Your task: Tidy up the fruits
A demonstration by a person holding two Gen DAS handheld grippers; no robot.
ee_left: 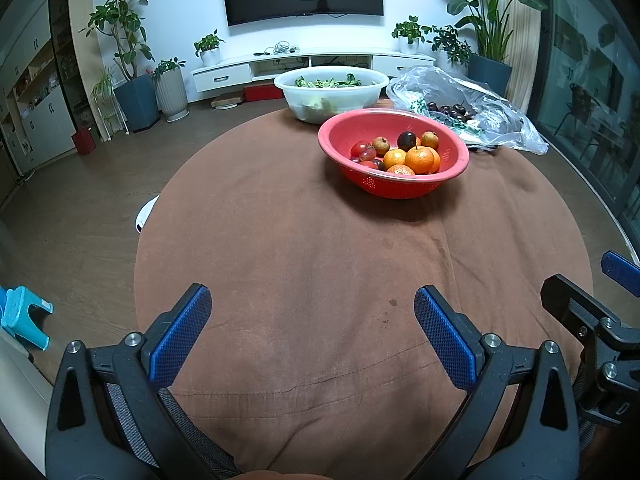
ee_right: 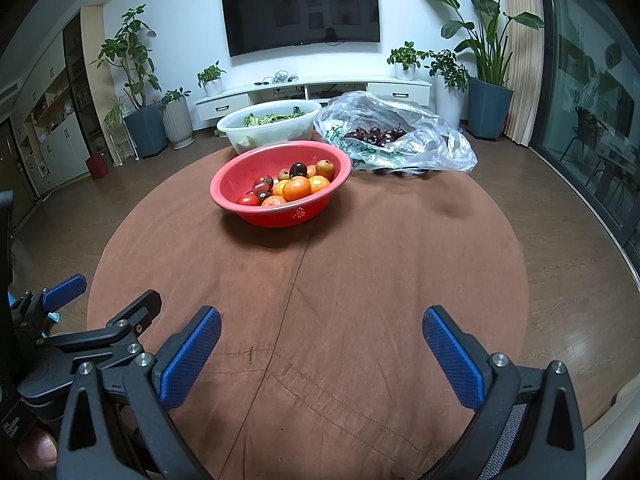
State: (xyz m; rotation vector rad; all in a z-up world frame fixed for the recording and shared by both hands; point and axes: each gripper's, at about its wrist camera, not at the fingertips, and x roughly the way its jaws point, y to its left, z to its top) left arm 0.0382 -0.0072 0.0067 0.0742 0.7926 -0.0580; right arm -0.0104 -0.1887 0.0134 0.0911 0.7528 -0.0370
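Left wrist view: left hand-held gripper (ee_left: 312, 332) and right hand-held gripper (ee_right: 322, 350) gape empty above the desk (ee_left: 304, 264); fruits (ee_left: 400, 152) sit mixed in the red colander (ee_left: 452, 168) ahead, unsorted.

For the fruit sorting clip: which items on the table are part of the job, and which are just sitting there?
Part of the job:
- red colander holding oranges, tomatoes and a dark plum
- plastic bag of cherries

Just sitting there:
- white basin of greens
- brown tablecloth
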